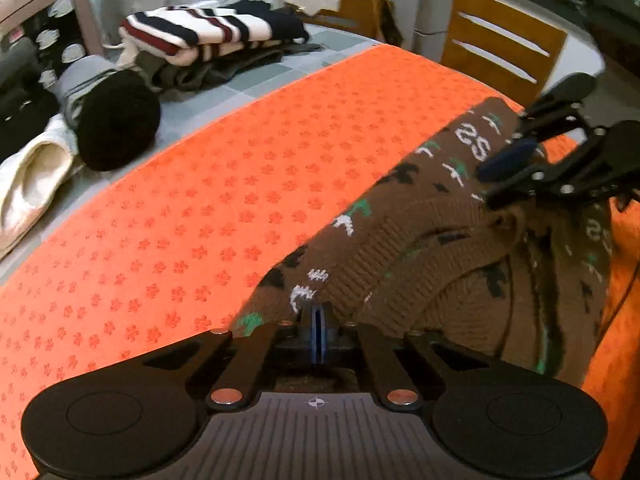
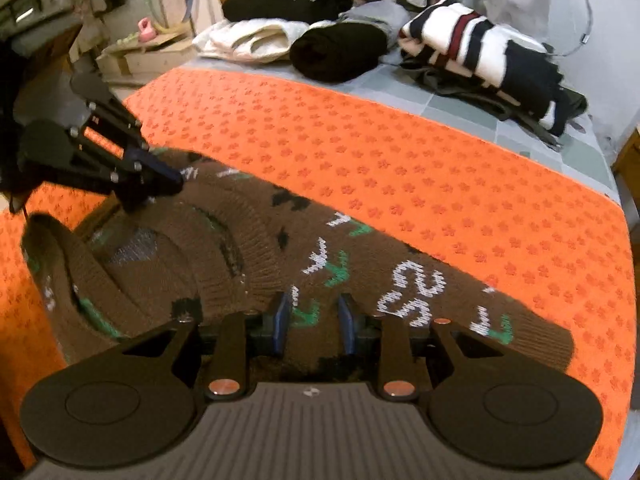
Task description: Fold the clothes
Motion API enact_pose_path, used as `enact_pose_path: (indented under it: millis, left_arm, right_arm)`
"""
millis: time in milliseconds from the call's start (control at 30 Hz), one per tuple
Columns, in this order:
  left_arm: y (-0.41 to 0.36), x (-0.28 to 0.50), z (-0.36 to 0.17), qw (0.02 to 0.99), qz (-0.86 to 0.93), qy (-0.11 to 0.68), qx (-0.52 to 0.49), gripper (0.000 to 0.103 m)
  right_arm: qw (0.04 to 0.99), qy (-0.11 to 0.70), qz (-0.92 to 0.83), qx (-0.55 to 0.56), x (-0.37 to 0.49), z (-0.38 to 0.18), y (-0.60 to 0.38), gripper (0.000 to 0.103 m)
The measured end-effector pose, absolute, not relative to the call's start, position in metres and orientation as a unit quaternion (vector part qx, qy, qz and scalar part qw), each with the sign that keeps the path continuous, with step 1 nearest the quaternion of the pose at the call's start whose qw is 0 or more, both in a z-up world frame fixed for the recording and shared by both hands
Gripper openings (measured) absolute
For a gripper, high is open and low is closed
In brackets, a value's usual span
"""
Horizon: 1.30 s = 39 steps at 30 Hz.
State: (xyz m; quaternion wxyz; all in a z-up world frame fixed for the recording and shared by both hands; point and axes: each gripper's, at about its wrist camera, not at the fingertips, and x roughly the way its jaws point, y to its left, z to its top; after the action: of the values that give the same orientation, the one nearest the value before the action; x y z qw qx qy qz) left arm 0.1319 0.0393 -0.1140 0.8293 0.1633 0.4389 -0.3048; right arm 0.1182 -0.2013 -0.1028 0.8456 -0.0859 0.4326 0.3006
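While other clothes (image 2: 480, 44) sit folded behind, the brown sweater (image 2: 248, 240) lies bunched; left tool (image 1: 319, 322) pressed together, right tool (image 2: 314, 318) spread over it.

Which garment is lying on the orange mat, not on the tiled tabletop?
The brown patterned sweater; the striped, black and white garments sit beyond the mat.

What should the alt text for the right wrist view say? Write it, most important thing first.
A brown patterned sweater lies bunched on an orange mat, with the right gripper open over its near edge and the left gripper at its far left end. Behind the mat sit a striped sweater, a black roll and a white garment.
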Motion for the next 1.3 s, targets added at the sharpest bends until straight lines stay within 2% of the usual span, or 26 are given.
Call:
enact_pose_path:
  millis: [67, 100, 133, 300, 600, 800, 967, 1033, 1100, 1133, 1200, 1267, 1300]
  left_arm:
    - [0.045, 0.127, -0.101, 0.845, -0.305, 0.414, 0.148, 0.021]
    - [0.049, 0.124, -0.094, 0.853, -0.306, 0.398, 0.141, 0.035]
    - [0.052, 0.123, -0.088, 0.858, -0.308, 0.388, 0.135, 0.044]
    - [0.055, 0.129, -0.071, 0.857, -0.321, 0.381, 0.135, 0.047]
    - [0.030, 0.169, -0.087, 0.807, -0.360, 0.424, 0.198, 0.060]
    - [0.045, 0.189, -0.110, 0.782, -0.356, 0.481, 0.172, 0.060]
    - [0.056, 0.185, -0.122, 0.774, -0.354, 0.502, 0.152, 0.060]
    - [0.061, 0.184, -0.124, 0.778, -0.351, 0.503, 0.137, 0.057]
    - [0.067, 0.184, -0.125, 0.781, -0.348, 0.507, 0.114, 0.050]
    - [0.070, 0.183, -0.125, 0.782, -0.347, 0.507, 0.104, 0.043]
    - [0.073, 0.180, -0.123, 0.785, -0.348, 0.504, 0.094, 0.035]
    - [0.077, 0.174, -0.121, 0.792, -0.349, 0.492, 0.092, 0.029]
    - [0.080, 0.172, -0.119, 0.795, -0.347, 0.490, 0.086, 0.025]
  right_arm:
    - [0.859, 0.425, 0.280, -0.053, 0.108, -0.090, -0.216, 0.034]
    - [0.865, 0.424, 0.266, -0.031, 0.103, -0.084, -0.225, 0.035]
    - [0.871, 0.424, 0.249, -0.011, 0.095, -0.079, -0.235, 0.038]
    - [0.878, 0.450, 0.144, 0.083, 0.049, -0.073, -0.281, 0.049]
    - [0.818, 0.481, -0.009, 0.316, -0.027, -0.116, -0.335, 0.055]
    - [0.777, 0.464, -0.028, 0.423, -0.034, -0.146, -0.341, 0.057]
    - [0.773, 0.448, -0.035, 0.448, -0.026, -0.151, -0.336, 0.056]
    - [0.773, 0.444, -0.035, 0.452, -0.025, -0.150, -0.337, 0.038]
    - [0.774, 0.444, -0.033, 0.451, -0.023, -0.148, -0.335, 0.038]
    - [0.773, 0.445, -0.032, 0.451, -0.021, -0.149, -0.335, 0.038]
    - [0.771, 0.447, -0.032, 0.452, -0.019, -0.152, -0.335, 0.038]
    - [0.769, 0.450, -0.032, 0.454, -0.017, -0.155, -0.336, 0.017]
    - [0.772, 0.448, -0.029, 0.449, -0.015, -0.154, -0.335, 0.015]
